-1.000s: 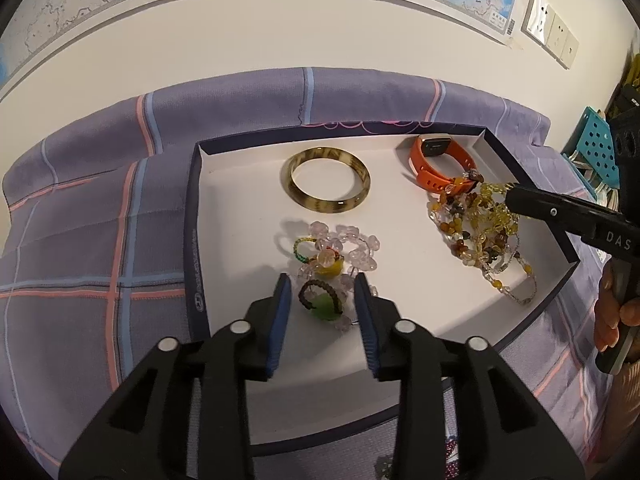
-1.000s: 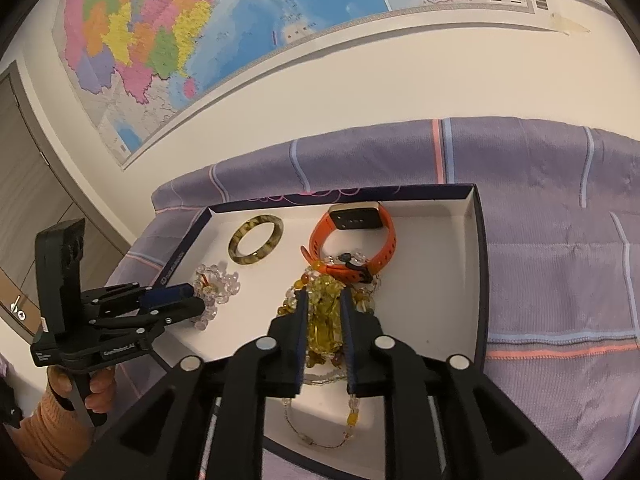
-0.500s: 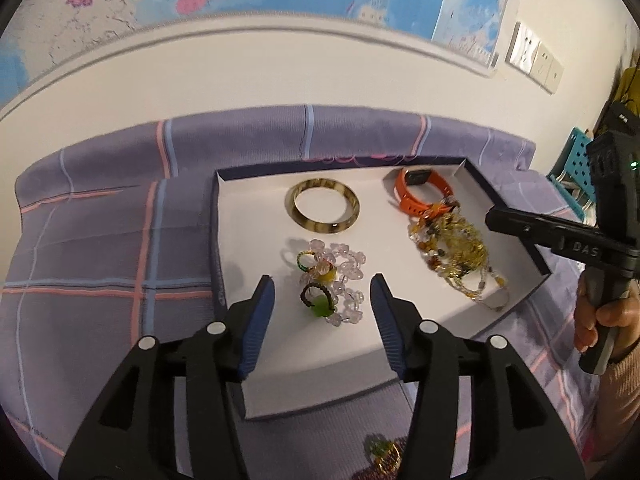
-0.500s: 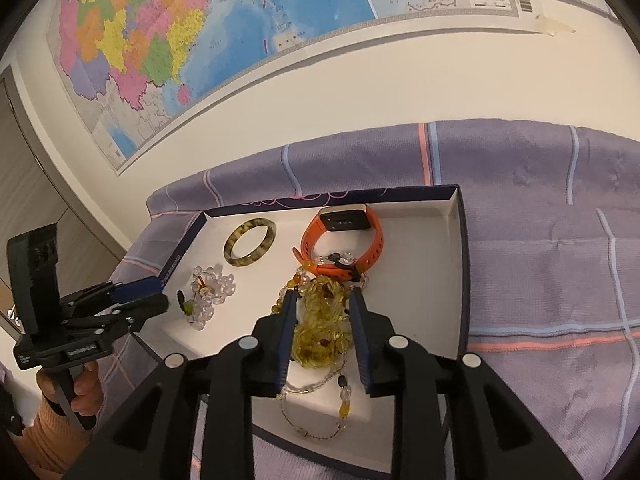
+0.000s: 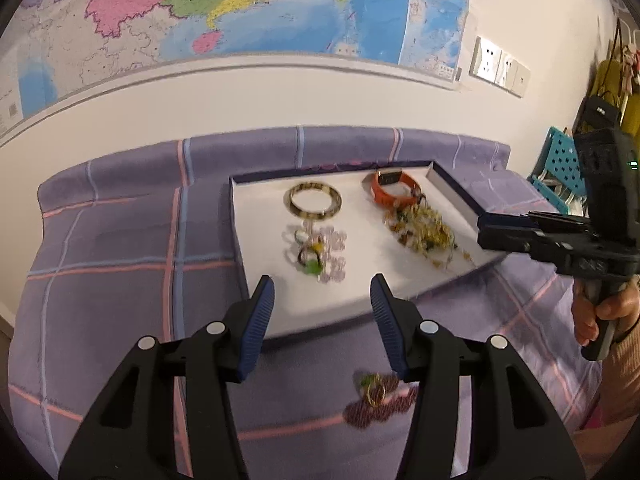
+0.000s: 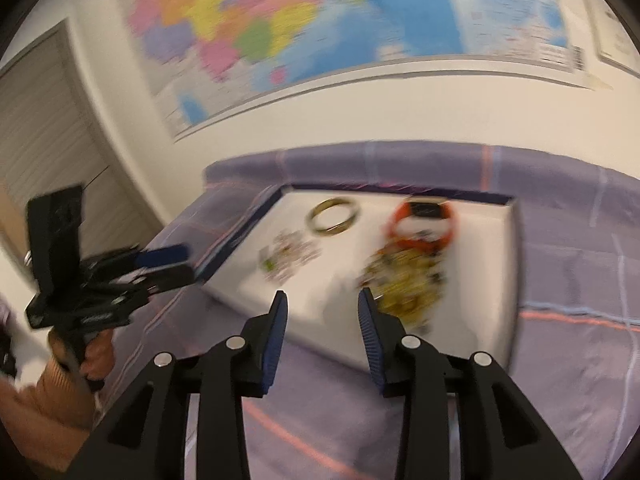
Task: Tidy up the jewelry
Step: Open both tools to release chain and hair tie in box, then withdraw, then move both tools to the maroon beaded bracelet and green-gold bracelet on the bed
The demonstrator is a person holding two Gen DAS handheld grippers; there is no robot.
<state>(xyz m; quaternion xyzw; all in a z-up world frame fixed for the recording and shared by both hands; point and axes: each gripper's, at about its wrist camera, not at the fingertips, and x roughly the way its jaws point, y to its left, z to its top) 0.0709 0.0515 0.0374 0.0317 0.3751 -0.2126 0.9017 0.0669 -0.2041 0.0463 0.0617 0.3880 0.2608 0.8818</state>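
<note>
Lying on a purple plaid cloth (image 5: 120, 248), a shallow white tray (image 5: 260, 216) with a dark rim is holding four lots of jewelry. A tortoiseshell bangle (image 5: 315, 203) is sitting far centre in the tray. An orange watch band (image 5: 394, 191) is sitting to its right, against the far wall. A cluster of clear beads and small rings (image 5: 318, 250) is resting near the bangle on its near side. A heap of amber bead strands (image 5: 426, 232) is spreading just below the watch band, touching it. Outside the tray, on the cloth at the near edge, a small purple beaded piece (image 5: 378, 398) is lying partly behind a finger.

The left gripper (image 5: 322, 302) is hovering over the tray's near edge, fingers spread and gripping nothing. The right gripper (image 6: 322, 316) is likewise hanging spread and unladen before the tray; this view is blurred.
</note>
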